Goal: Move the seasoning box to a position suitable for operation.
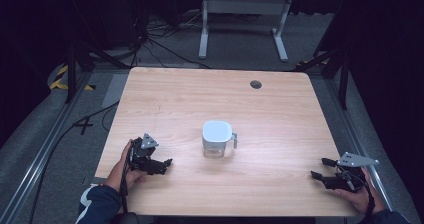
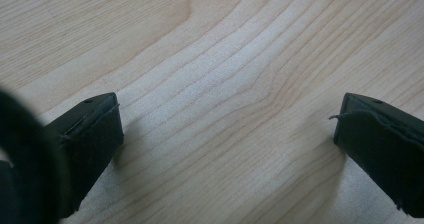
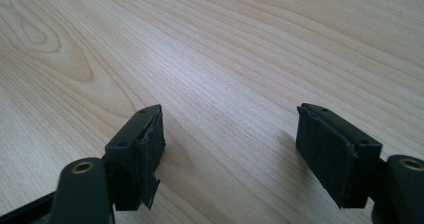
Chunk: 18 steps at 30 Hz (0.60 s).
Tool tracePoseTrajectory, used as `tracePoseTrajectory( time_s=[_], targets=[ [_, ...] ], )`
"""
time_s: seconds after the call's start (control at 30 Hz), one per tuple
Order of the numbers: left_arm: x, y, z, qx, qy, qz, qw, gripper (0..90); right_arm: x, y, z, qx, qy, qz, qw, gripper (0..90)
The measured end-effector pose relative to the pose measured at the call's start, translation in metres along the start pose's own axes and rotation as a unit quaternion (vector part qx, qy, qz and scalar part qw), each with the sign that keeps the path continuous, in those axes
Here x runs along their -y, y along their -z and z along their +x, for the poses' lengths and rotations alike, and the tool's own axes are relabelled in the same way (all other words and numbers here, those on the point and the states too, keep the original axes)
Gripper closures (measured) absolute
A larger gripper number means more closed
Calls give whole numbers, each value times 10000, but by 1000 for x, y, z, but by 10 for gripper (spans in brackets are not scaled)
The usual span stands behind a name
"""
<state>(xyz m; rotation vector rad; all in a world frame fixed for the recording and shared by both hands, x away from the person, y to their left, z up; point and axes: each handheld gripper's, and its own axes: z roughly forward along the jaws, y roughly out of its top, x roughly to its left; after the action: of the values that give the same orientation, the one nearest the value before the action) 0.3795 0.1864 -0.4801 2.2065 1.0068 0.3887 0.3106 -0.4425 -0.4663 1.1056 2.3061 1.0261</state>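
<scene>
High view finding: a white cup (image 1: 217, 139) with a lid-like flat top and a small handle on its side sits near the middle of the wooden table (image 1: 280, 109), well apart from both tools. The left gripper (image 1: 167, 162) rests low over the near edge of the table, its jaws aimed toward the cup, which lies ahead of it and slightly off to one side; the person's left hand (image 1: 127, 166) wraps the body of the tool from behind. The right gripper (image 1: 320, 168) sits at the opposite near corner, jaws pointing inward across the boards, with the cup ahead of it and farther off than from the left; the right hand (image 1: 357, 196) holds it from below. Left gripper view confirms the jaws spread wide with bare wood grain between the pads and nothing held. Right gripper view shows the same condition: jaws parted wide, pads (image 3: 150, 149) worn and fraying at the edge, nothing between them but table. Assessment: both tools appear parked in a ready posture, mirrored on either side of the cup and angled toward it, which suggests the cup is the intended object and no approach has begun. The handle faces the right gripper's side, which would favour that tool for a handle grasp, while the left is nearer to steady the body. A small dark hole (image 1: 256, 84) lies in the table beyond the cup, clear of any likely path.
</scene>
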Motion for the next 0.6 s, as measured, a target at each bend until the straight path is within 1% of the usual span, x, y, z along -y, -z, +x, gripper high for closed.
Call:
tracePoseTrajectory(
  time_s=[0.03,0.07,0.1,0.17,0.23,0.27,0.3,0.33,0.4,0.43,0.5,0.6],
  targets=[
    [0,0,0,9,-29,3,10000,0,0,0,0,0,3,6,10000,275],
    [0,-1,-3,5,100,-18,9999,0,0,0,0,-11,10,13,10000,275],
    [0,-1,-3,35,74,-16,10000,1,-1,0,0,-11,4,24,10000,275],
    [0,-1,-4,15,47,-27,10000,0,-2,-1,0,-14,8,45,10000,276],
    [0,-2,-4,30,74,-18,10000,0,-5,-2,-1,-19,29,102,9999,314],
    [-1,-1,-3,43,-28,-4,10000,0,-6,-3,-1,-1,32,114,9999,357],
    [-1,-1,-3,43,-28,-4,10000,0,-6,-3,-1,-1,32,114,9999,357],
    [-1,-1,-3,65,-48,-10,10000,0,-8,-3,-1,-22,12,121,9999,383],
    [0,-2,-4,113,-60,-21,9999,0,-11,-5,0,-20,27,147,9999,451],
    [0,-2,-4,146,-79,-28,9999,1,-15,-6,0,-85,43,147,9998,509],
    [-1,-2,-5,166,-82,-34,9998,1,-21,-6,3,-78,141,2,9999,568],
    [-1,-2,-5,157,-88,-17,9998,1,-32,-1,5,-178,159,-340,9991,679]
  ],
)
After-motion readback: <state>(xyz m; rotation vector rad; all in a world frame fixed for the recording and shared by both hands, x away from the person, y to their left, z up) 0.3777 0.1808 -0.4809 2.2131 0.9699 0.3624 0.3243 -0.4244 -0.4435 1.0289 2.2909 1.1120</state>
